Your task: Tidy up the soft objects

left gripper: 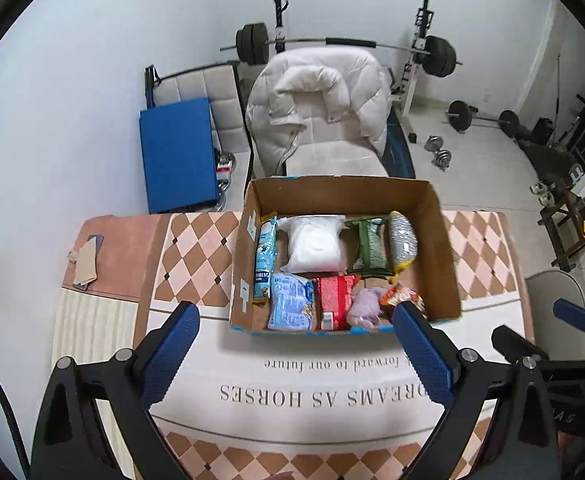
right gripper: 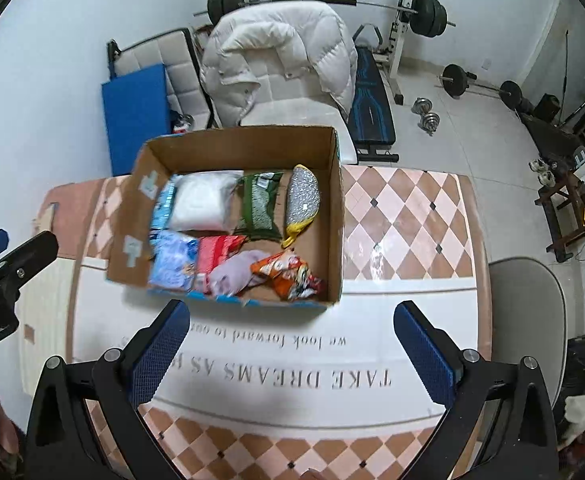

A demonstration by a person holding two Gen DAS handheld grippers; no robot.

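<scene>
Taking the cardboard box (left gripper: 444, 240) as landmark, its contents run left to right. Against the left wall a blue tube-like packet (left gripper: 263, 260) stands on edge, long axis running front to back. Next, a white bag (left gripper: 314, 245) at the back with a pale blue packet (left gripper: 290, 307) in front of it. Then a green pack (left gripper: 368, 246) at the back, with a red pack (left gripper: 334, 300) and a lilac soft lump (left gripper: 366, 306) toward the front wall. Furthest right, a glittery silver pouch (left gripper: 403, 242) lies lengthwise front to back, and an orange wrapper (right gripper: 288, 274) sits crumpled near the front right.

Both tongs hang over the surface (left gripper: 196, 248) on the near side of the box, so everything lies ahead of them. The left tongs (left gripper: 296, 344) are spread wide and grip nothing; the right tongs (right gripper: 292, 340) are likewise wide apart and empty. The orange wrapper looks nearer the right tongs, the blue packets nearer the left. Nearly all items seem already boxed.
</scene>
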